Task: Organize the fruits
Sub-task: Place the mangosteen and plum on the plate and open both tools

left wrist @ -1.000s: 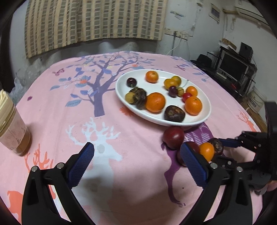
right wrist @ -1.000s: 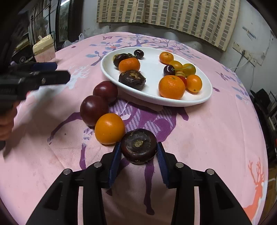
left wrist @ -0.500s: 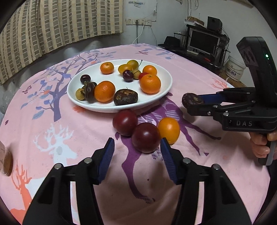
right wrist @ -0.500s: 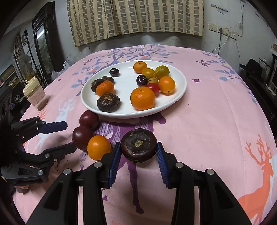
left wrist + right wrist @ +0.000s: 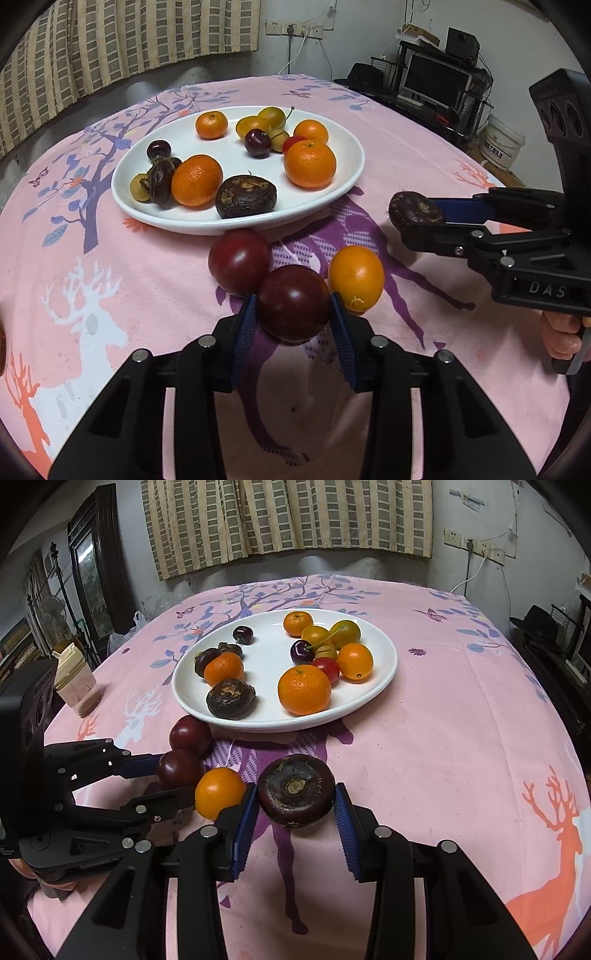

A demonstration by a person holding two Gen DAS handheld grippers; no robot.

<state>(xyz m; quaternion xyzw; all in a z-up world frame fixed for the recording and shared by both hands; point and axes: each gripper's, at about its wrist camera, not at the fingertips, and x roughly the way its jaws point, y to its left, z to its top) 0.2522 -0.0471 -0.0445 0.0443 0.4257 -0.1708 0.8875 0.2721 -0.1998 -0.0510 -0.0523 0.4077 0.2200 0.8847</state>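
Glossy plate (image 5: 347, 177), matt cloth tablecloth (image 5: 147, 280)
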